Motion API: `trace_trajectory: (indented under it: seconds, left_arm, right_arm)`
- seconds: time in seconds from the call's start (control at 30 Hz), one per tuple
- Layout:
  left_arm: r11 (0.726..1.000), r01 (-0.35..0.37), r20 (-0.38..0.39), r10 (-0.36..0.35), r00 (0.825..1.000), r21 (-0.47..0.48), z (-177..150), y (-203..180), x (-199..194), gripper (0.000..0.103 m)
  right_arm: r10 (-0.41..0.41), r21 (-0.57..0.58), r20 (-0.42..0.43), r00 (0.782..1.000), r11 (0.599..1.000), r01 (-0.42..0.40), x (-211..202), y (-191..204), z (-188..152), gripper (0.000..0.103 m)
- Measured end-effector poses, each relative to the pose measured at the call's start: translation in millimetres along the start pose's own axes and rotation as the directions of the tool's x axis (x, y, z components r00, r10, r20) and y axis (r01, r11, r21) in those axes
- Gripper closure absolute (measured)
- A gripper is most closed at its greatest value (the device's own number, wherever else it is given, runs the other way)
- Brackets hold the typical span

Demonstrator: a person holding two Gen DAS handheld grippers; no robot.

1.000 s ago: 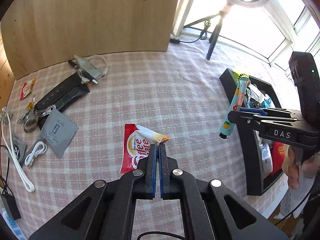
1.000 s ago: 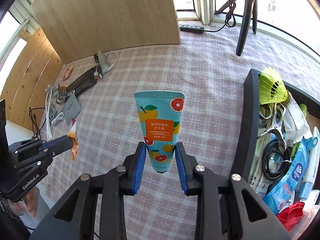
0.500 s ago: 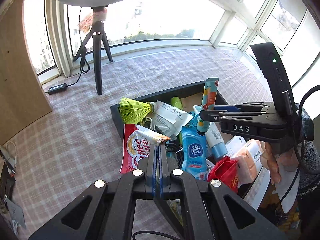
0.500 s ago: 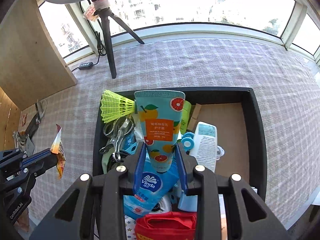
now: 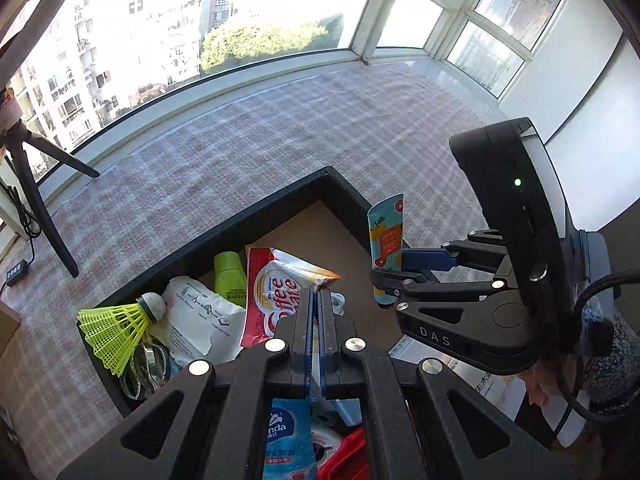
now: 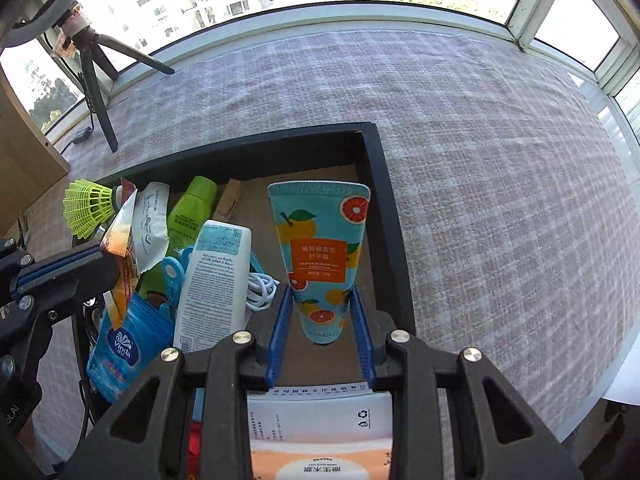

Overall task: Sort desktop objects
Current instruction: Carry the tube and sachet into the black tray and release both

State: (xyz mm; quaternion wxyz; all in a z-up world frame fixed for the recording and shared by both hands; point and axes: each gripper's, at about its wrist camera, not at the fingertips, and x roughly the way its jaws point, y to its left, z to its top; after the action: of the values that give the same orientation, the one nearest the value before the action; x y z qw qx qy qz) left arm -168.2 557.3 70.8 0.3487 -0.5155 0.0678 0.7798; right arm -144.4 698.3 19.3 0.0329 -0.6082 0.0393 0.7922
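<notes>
While both of your hands hang over the black tray [image 6: 384, 184], your left gripper [image 5: 318, 300] has its jaws pressed together on a corner of the red coffee creamer sachet [image 5: 276, 292], and your right gripper [image 6: 322, 320] pinches the lower end of the teal hand cream tube [image 6: 320, 240], upright above the tray's bare brown floor.

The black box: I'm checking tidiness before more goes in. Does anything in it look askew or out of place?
Yes. In the black box everything is heaped against the left side: shuttlecock, green tube, white bottle and tissue pack overlap at odd angles, while the right part of the floor is bare.
</notes>
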Motion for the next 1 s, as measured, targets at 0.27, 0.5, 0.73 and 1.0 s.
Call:
trace_trajectory:
  seconds: [0.27,0.5,0.73,1.0]
  left_arm:
    - [0.999,0.04,-0.021,-0.041,0.999,-0.026,9,-16,32,0.1]
    - [0.998,0.027,-0.026,-0.028,0.999,-0.06,9,-3,28,0.077]
    - [0.997,-0.018,-0.019,0.017,1.0,-0.069,-1,10,12,0.077]
    - [0.987,-0.114,-0.014,0.113,0.993,-0.114,-30,34,-25,0.077]
  right_arm:
    - [0.038,0.024,-0.031,0.999,0.999,-0.038,21,-17,0,0.073]
    - [0.072,0.094,-0.005,0.997,0.993,-0.071,15,-33,6,0.07]
    - [0.062,0.089,0.034,0.998,0.994,-0.065,-3,-29,16,0.066]
    - [0.066,0.039,0.065,0.996,0.997,-0.069,-26,6,3,0.066]
